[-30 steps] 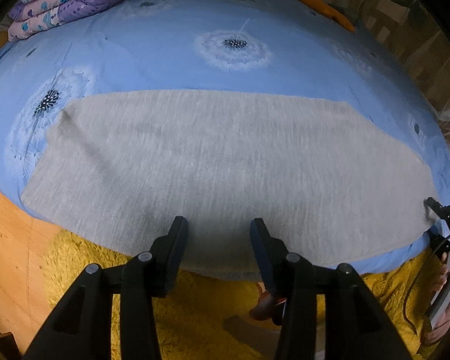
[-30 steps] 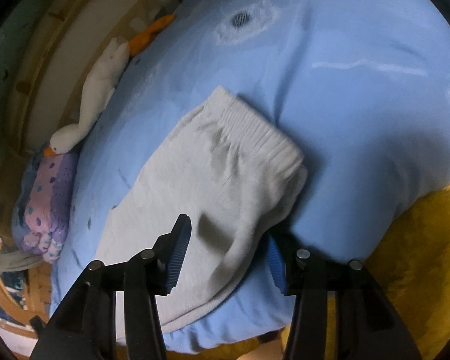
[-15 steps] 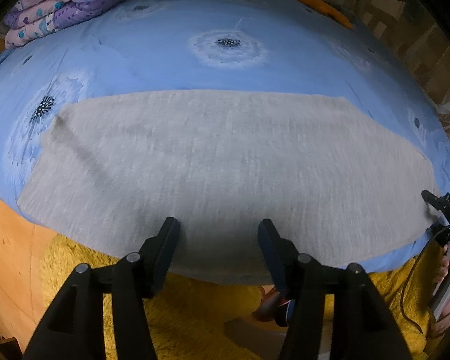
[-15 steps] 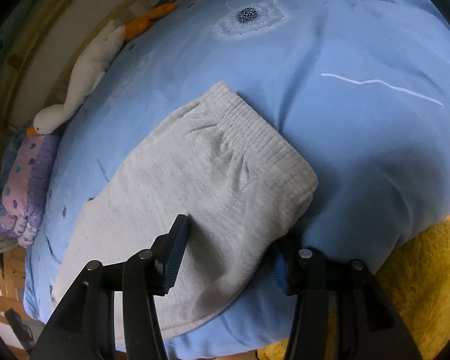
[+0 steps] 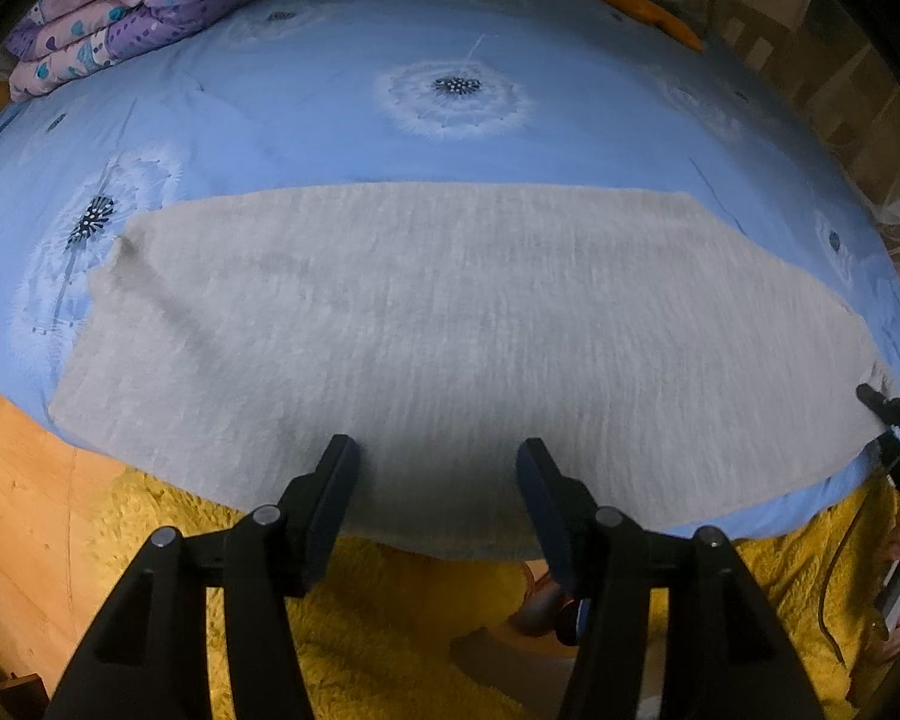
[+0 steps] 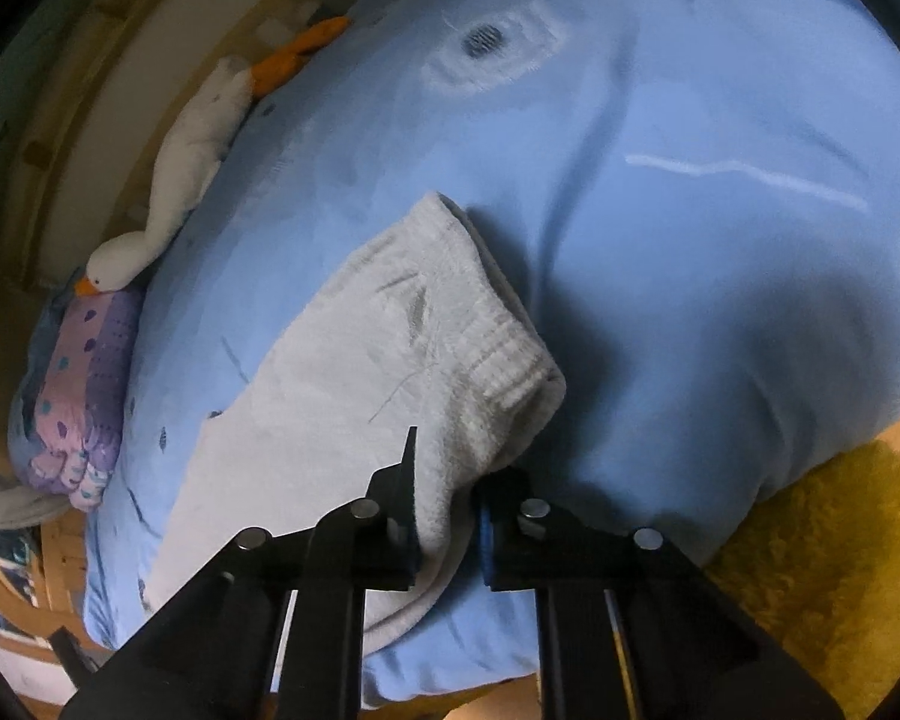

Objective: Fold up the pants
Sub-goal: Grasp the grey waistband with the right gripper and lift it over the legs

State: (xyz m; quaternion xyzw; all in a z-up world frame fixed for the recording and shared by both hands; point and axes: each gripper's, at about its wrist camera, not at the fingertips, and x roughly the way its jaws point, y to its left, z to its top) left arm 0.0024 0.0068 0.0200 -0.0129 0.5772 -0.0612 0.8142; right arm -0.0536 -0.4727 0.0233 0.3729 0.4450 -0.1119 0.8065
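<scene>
The grey pants [image 5: 450, 330] lie flat on the blue bed [image 5: 330, 102], long axis running left to right along the near edge, already doubled leg over leg by the look of them. The right gripper [image 6: 447, 504] has its jaws pinched on the near corner of the ribbed waistband [image 6: 504, 354], which puckers upward. The left gripper [image 5: 432, 480] hangs with jaws spread wide just short of the near hem, about mid-length, touching nothing. The waist end is therefore the held end; the likely fold carries it leftward along that axis toward the cuffs, the left gripper being nearer the fold line.
</scene>
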